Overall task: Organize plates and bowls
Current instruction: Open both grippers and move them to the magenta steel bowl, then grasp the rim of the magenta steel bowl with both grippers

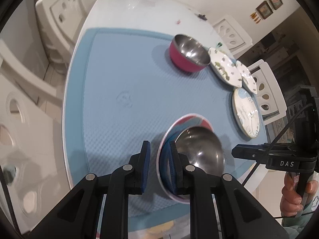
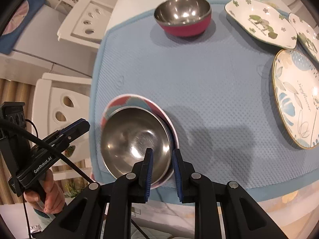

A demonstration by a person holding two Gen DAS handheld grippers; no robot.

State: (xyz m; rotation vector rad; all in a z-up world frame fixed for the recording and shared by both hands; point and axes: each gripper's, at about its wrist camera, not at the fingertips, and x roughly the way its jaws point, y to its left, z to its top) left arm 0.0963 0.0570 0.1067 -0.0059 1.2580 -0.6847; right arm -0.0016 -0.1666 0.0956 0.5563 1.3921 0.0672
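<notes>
We see both grippers, left gripper (image 1: 159, 167) & right gripper (image 2: 162, 169), closed w/ nothing held, over the nested bowls (image 2: 137, 137) at lower left of the mat (image 2: 209, 83); red bowl (image 2: 183, 17) lies ahead, top centre, nearer the right one.

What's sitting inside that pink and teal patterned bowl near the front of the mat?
A shiny steel bowl is nested in the pink and teal patterned bowl, tilted. It covers the patterned bowl's bottom, so anything beneath stays hidden.
</notes>
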